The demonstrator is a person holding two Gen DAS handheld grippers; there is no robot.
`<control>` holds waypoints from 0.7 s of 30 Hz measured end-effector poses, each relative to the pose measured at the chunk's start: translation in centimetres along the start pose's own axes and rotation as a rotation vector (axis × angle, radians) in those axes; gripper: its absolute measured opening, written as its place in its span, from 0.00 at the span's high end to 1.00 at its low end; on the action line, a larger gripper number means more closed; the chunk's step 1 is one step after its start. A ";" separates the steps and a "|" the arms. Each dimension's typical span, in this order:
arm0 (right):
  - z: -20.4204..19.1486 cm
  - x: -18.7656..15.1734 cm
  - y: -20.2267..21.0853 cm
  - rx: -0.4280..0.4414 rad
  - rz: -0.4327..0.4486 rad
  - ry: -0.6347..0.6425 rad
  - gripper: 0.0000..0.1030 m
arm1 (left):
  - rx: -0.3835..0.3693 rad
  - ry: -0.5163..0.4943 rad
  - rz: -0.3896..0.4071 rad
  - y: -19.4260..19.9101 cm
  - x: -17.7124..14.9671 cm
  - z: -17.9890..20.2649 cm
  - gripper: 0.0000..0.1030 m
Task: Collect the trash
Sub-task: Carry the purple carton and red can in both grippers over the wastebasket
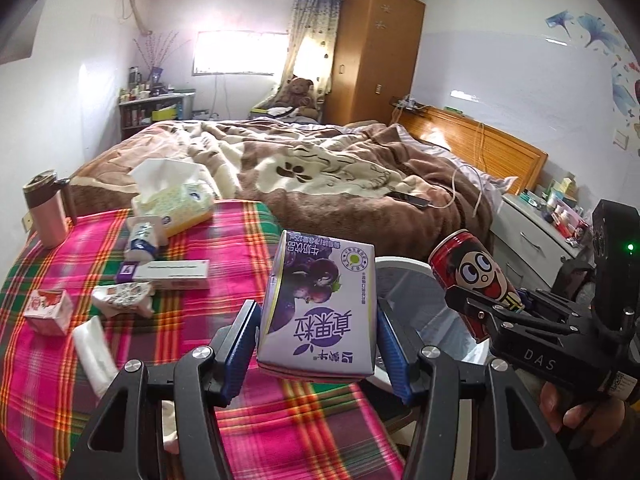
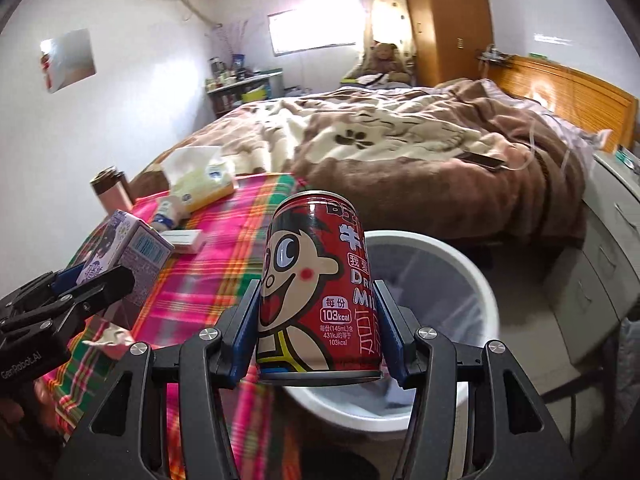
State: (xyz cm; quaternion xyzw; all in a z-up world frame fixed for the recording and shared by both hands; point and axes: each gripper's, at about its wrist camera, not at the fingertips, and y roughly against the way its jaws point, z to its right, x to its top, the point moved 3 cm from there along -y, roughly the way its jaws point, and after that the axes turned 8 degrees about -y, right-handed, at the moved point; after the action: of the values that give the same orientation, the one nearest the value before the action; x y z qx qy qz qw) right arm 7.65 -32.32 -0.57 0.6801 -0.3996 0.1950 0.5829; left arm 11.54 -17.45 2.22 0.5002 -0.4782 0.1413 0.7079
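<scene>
My left gripper [image 1: 316,340] is shut on a purple milk carton [image 1: 320,304], held above the right edge of the plaid tablecloth [image 1: 224,264]. The carton [image 2: 132,264] and that gripper also show at the left of the right wrist view. My right gripper [image 2: 318,328] is shut on a red drink can [image 2: 316,284] with a cartoon face, held over the near rim of a white trash bin [image 2: 472,280]. In the left wrist view the can [image 1: 468,276] hangs to the right, above the bin [image 1: 404,276].
On the cloth lie a tissue box [image 1: 176,196], a small crumpled packet [image 1: 142,238], a flat white box [image 1: 172,274], a wrapper [image 1: 124,298], a red-and-white carton [image 1: 50,310] and a pink flask [image 1: 44,212]. A bed [image 1: 320,168] lies beyond, white drawers [image 2: 608,248] at right.
</scene>
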 end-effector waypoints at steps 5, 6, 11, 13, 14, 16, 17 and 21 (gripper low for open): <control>1.9 0.1 -0.2 -0.034 -0.007 -0.031 0.47 | -0.041 -0.012 -0.014 -1.7 0.6 2.0 0.44; 2.2 0.1 -0.3 -0.042 -0.010 -0.034 0.47 | -0.047 -0.018 -0.014 -2.0 0.6 2.4 0.44; 3.8 -0.1 -0.9 -0.068 -0.027 -0.058 0.47 | -0.084 -0.034 -0.037 -3.9 0.7 4.1 0.44; 4.3 -0.1 -1.3 -0.077 -0.033 -0.065 0.47 | -0.092 -0.039 -0.048 -4.6 0.7 4.7 0.44; 4.5 -0.1 -1.4 -0.082 -0.036 -0.065 0.47 | -0.099 -0.041 -0.049 -4.9 0.7 5.0 0.44; 5.1 -0.2 -1.8 -0.096 -0.047 -0.068 0.47 | -0.104 -0.055 -0.060 -5.4 0.7 5.7 0.44; 5.3 -0.1 -2.0 -0.101 -0.052 -0.070 0.47 | -0.109 -0.059 -0.068 -5.8 0.7 5.9 0.44; 6.4 -0.1 -2.5 -0.118 -0.067 -0.076 0.47 | -0.120 -0.062 -0.083 -6.9 0.7 6.8 0.44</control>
State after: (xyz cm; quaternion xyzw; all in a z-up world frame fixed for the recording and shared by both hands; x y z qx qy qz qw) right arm 8.21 -38.32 -3.77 0.6644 -0.4094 0.1253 0.6126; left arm 12.97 -26.53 -0.90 0.4803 -0.4865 0.0673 0.7267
